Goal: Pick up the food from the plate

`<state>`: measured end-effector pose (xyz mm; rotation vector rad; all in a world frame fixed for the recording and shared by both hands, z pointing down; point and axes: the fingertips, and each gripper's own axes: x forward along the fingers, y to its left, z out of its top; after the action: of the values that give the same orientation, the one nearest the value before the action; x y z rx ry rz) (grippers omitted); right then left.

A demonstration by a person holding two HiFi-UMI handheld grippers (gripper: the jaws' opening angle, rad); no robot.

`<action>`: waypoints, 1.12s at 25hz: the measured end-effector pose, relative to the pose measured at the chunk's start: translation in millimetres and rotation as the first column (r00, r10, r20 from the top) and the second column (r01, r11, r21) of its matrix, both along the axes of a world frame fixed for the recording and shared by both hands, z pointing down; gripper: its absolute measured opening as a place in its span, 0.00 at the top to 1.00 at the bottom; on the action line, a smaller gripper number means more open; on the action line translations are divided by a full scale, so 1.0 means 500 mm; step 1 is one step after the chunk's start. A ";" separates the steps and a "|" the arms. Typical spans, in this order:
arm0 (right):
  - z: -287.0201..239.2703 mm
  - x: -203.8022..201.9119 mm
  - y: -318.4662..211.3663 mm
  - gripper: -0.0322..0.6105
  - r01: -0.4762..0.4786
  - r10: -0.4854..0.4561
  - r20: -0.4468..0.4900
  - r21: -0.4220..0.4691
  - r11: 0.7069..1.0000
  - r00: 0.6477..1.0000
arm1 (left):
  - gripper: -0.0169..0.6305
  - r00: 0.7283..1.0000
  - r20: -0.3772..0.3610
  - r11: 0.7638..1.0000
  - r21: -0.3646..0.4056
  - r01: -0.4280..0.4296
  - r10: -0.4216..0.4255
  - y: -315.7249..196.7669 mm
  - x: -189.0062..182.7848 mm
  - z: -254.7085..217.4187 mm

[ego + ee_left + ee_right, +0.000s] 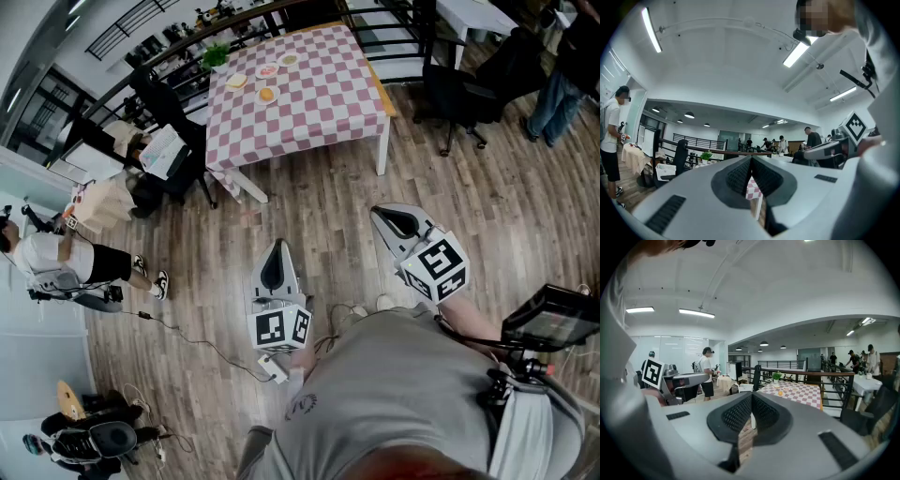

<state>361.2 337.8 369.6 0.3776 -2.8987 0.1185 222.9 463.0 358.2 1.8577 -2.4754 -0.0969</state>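
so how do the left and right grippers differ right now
In the head view the left gripper sits nearer the person's body; the right gripper is held further out toward the checked table. The left gripper points straight up the picture, the right gripper angles up and left. Both have jaws shut on nothing, and both hang over the wood floor, well short of the table.

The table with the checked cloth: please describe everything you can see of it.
The table has white legs and a pink-and-white checked cloth that hangs over its sides. It stands on the wooden floor. Small plates with food and a green plant sit near one end.
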 end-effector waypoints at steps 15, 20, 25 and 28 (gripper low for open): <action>-0.007 0.047 -0.024 0.93 0.059 -0.052 0.101 -0.066 0.996 0.994 | 0.96 1.000 0.029 1.000 -0.016 0.002 -0.001 -0.047 0.108 -0.017; 0.016 0.052 -0.021 0.93 0.105 -0.106 0.093 0.013 0.994 0.990 | 0.96 0.998 0.043 0.998 -0.039 0.047 -0.046 -0.040 0.142 -0.004; 0.034 0.068 -0.041 0.93 0.107 -0.108 0.108 0.015 0.994 0.988 | 0.96 0.997 0.061 0.996 -0.069 0.051 -0.046 -0.050 0.181 0.012; 0.037 0.077 -0.049 0.93 0.121 -0.121 0.112 0.012 0.993 0.986 | 0.96 0.996 0.069 0.996 -0.070 0.054 -0.049 -0.060 0.195 0.011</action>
<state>399.6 313.1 388.1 0.2009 -3.0245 0.1170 320.5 432.8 363.9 1.7989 -2.5351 0.0533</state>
